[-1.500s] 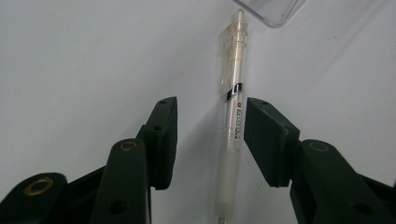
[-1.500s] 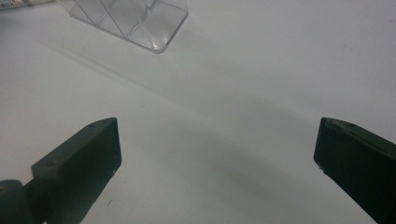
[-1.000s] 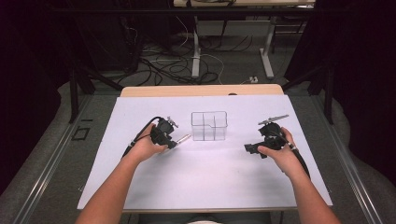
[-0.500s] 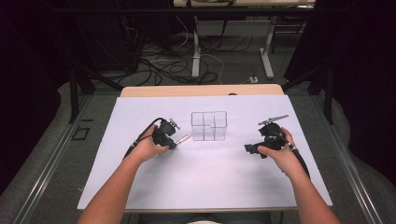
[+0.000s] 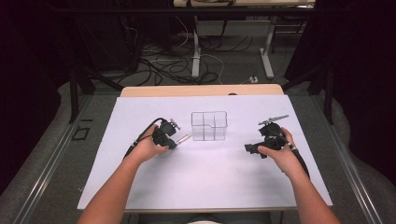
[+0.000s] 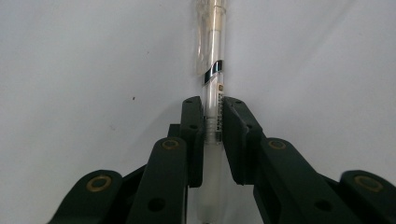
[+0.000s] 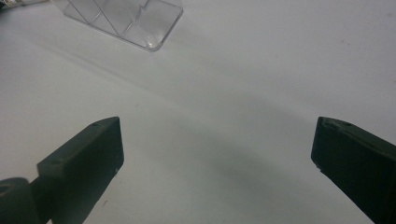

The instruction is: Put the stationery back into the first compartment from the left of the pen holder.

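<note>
Left tongs [image 6: 212, 135] grasping clear pen [image 6: 213, 70], right tongs [image 7: 217, 158] released, clear divided box [image 5: 208, 126] between, white table [image 5: 205, 182].

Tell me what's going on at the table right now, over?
Left gripper shut on a clear pen. Right gripper open, holding nothing. Clear divided box stands between them on the white sheet. Nothing blocking.

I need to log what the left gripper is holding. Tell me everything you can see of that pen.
The pen is a slim, clear plastic stick with a pale core, a black band and a small label. The left gripper is shut on its barrel, tip end pointing away over the white table, toward the clear box without touching it.
</note>
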Motion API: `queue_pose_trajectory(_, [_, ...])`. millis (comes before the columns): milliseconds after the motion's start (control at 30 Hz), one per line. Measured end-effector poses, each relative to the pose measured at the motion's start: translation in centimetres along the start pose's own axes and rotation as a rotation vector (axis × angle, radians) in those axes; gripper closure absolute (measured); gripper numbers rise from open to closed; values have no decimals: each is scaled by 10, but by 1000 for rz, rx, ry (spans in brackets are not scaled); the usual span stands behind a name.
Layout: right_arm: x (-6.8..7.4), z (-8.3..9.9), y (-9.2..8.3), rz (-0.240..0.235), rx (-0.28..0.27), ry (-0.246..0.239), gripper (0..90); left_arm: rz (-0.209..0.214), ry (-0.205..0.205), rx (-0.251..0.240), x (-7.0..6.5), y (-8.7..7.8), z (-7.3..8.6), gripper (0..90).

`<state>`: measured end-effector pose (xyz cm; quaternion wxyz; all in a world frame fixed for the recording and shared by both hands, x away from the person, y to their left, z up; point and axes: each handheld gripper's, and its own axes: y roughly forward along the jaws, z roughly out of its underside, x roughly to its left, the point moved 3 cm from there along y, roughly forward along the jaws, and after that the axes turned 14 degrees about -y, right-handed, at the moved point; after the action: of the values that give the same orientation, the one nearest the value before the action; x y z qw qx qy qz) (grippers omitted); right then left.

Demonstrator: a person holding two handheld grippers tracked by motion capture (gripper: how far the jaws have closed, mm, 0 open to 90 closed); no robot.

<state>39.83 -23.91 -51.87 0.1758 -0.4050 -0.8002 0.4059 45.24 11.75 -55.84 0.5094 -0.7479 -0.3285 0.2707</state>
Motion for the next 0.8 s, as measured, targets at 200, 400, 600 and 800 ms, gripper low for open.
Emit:
queue_pose_trajectory(200, [0, 0, 0, 3, -2, -6, 20, 13, -5, -1, 1, 0, 0, 795])
queue_pose_trajectory(400, [0, -1, 0, 4, -3, -12, 20, 24, -25, 7, 1, -1, 0, 796])
queue_pose_trajectory(600, [1, -2, -1, 4, -7, -19, 22, 39, -67, 19, 0, -4, 1, 796])
queue_pose_trajectory(800, [3, -2, -2, 11, -3, -44, 23, 56, -92, 22, -1, -11, 3, 797])
